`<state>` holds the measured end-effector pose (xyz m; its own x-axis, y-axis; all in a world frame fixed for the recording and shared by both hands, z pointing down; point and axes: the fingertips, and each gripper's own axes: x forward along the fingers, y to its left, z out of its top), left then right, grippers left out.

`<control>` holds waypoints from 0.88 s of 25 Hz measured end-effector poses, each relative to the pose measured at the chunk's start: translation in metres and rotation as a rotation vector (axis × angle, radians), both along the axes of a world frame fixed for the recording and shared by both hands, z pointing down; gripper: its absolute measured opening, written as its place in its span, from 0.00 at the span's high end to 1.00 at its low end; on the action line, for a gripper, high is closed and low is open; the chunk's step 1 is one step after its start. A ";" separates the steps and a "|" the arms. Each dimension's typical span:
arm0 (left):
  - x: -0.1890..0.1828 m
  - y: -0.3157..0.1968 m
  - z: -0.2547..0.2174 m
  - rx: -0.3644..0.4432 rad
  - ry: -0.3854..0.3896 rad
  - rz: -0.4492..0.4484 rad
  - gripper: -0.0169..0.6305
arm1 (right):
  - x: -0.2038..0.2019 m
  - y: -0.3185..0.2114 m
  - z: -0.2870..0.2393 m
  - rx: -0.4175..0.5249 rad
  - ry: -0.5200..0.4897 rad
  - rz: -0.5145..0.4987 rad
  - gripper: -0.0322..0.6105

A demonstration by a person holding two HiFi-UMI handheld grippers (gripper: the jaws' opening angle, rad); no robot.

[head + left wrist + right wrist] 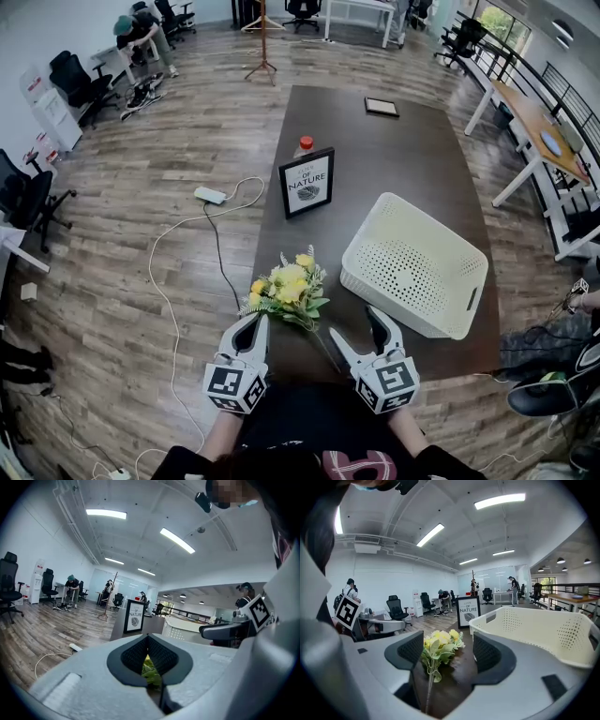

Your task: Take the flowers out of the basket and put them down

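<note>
A bunch of yellow flowers [286, 286] with green leaves lies on the dark table [394, 159], left of the white perforated basket [375, 281], its thin stem pointing back toward me. My right gripper [354, 326] is open, low over the table near its front edge. In the right gripper view the flowers [439, 641] lie between the jaws of the right gripper [446, 644], whose pads are clear of the stem, and the basket [534, 634] stands just to the right. My left gripper [256, 326] is shut beside the bouquet's left. In its own view the left gripper [147, 639] shows only a leaf through the gap.
A framed "nature" sign [307, 182] stands behind the flowers, with a red-capped bottle [305, 143] beyond it and a small dark frame [382, 107] at the far end. A power strip [210, 195] and cable lie on the floor to the left. The basket is empty.
</note>
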<state>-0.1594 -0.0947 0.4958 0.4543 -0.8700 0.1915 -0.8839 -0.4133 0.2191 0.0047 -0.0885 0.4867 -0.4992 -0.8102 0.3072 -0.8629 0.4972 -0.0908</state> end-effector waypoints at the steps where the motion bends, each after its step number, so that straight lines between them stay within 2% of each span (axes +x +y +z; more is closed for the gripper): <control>1: 0.003 0.000 -0.003 0.006 0.003 0.006 0.97 | 0.001 0.000 -0.001 0.003 0.000 0.006 0.44; 6: 0.015 0.002 -0.012 0.028 0.009 0.036 0.96 | 0.007 0.001 -0.004 0.018 -0.015 0.053 0.60; 22: 0.038 0.009 -0.014 0.035 0.006 0.085 0.97 | 0.010 0.002 0.005 0.029 0.028 0.078 0.84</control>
